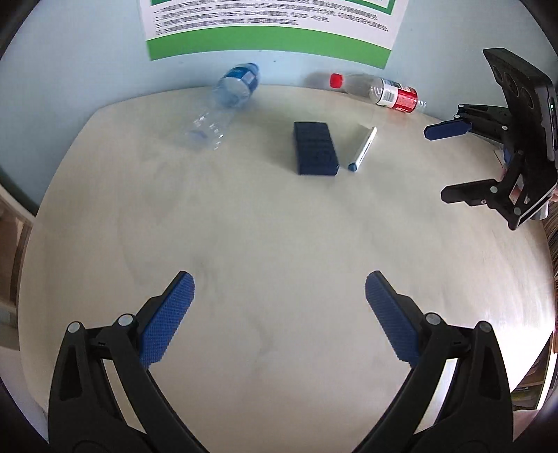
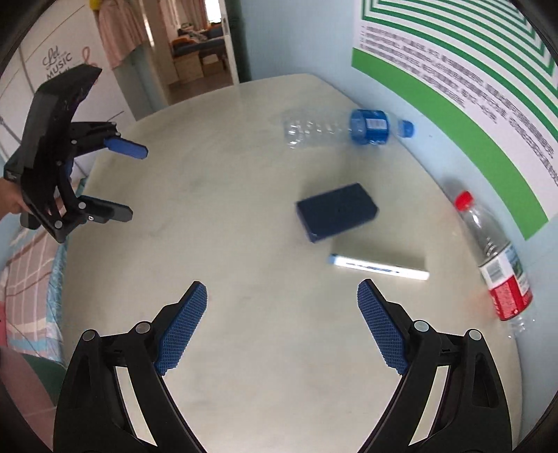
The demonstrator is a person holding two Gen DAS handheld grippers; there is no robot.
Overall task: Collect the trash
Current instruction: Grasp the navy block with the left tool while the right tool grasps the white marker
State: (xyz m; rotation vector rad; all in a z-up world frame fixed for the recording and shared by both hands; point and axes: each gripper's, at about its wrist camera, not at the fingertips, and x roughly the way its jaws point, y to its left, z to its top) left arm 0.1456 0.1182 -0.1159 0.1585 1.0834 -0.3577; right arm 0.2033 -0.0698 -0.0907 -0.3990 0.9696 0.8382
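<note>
1. Surface [image 1: 279, 226]: pale, rounded edges; the far edge meets the wall under a green-bordered poster [image 1: 268, 31]. The near half is bare.
2. Left gripper [image 1: 279, 296]: jaws spread, nothing between.
3. Bottles, two, lying at the far edge: blue-label bottle [image 1: 223, 104] left, red-label bottle [image 1: 380, 90] right.
4. Between them: one dark box [image 1: 315, 148], one white box [image 1: 362, 150].
5. Right gripper [image 2: 282, 303]: jaws spread, nothing between.

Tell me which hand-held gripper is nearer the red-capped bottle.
Right. The right hand-held gripper hovers open beside the red-capped bottle, which lies just off its right finger. The left hand-held gripper hangs across the table, far from it.
</note>
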